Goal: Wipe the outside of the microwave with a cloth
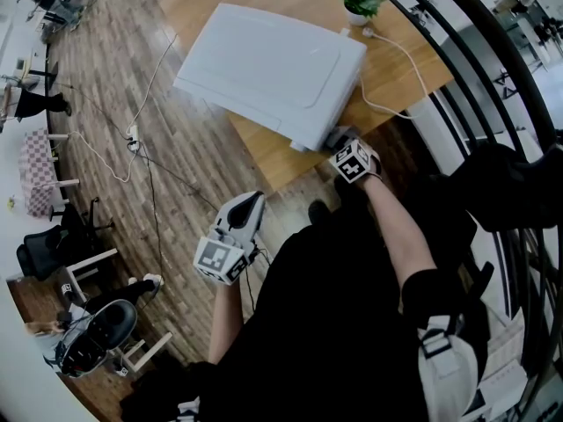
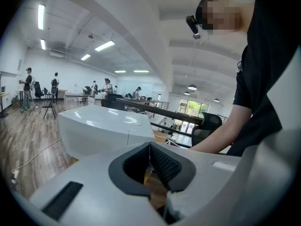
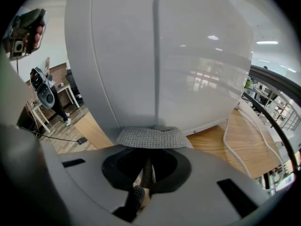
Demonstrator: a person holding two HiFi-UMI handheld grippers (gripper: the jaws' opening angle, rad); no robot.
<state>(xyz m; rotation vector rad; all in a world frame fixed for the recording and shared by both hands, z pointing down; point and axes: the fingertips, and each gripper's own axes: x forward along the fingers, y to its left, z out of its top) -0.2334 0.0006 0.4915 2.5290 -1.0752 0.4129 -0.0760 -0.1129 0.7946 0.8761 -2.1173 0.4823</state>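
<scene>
One white box-shaped microwave, one grey knitted cloth, two claws, one small green potted plant and one white cable. That is the count on and around the light wooden surface.

The right claw is clamped shut on the cloth, with a strip of it pinched between the jaws. The bunched part is pressed flat against the microwave wall straight ahead of it, low down, near that wall's bottom edge. The left claw has its jaws together with nothing in them. It hangs off the surface over the wood-plank floor, with the microwave ahead of it and apart from it.

The microwave lies flat, and its long axis runs crosswise in front of the right claw, skewed to the surface edge. A vertical seam splits the wall being touched, but I cannot tell which face is the door. The plant and cable sit beyond the microwave from the right claw.

The room is an open office with strip lights overhead and a black railing to the right of the right claw. Several people stand far beyond the left claw.
</scene>
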